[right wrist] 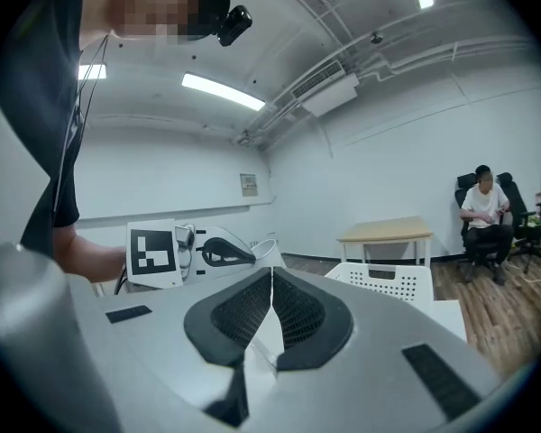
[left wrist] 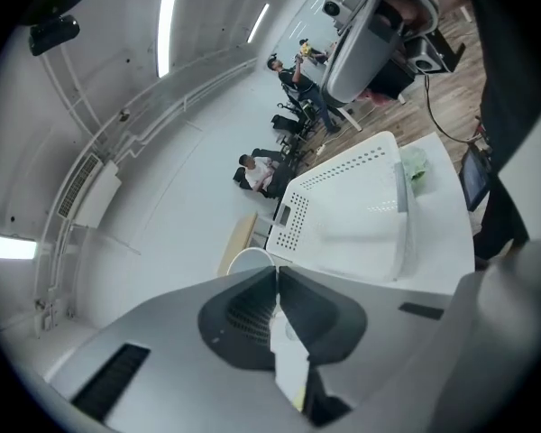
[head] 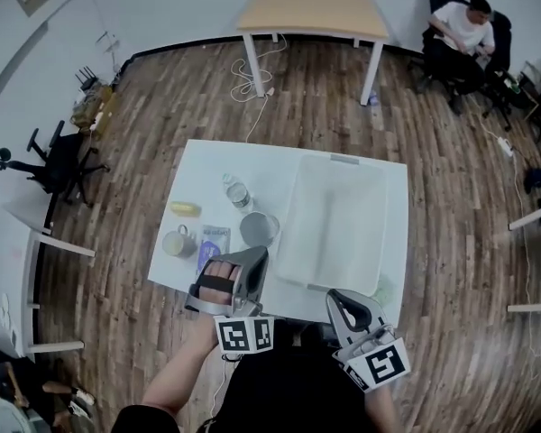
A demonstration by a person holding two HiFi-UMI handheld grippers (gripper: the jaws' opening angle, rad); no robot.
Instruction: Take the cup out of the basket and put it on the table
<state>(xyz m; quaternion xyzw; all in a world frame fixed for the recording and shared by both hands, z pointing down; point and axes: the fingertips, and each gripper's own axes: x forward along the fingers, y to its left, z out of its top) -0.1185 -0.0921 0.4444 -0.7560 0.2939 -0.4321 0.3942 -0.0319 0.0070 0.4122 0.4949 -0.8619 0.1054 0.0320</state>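
Left gripper (head: 261, 253) jaws pinched shut on the rim of the cup (head: 259, 229), held just left of the basket (head: 335, 228) over the white surface (head: 207, 174) (bottle (head: 237, 193) and mug (head: 178, 242) close by); right gripper (right wrist: 271, 278) jaws together, empty, at the surface's near edge.

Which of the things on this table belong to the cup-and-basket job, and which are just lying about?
Job: white basket; grey cup, standing on the white table beside the basket.
Lying about: clear bottle; yellow item; pale mug; blue packet.
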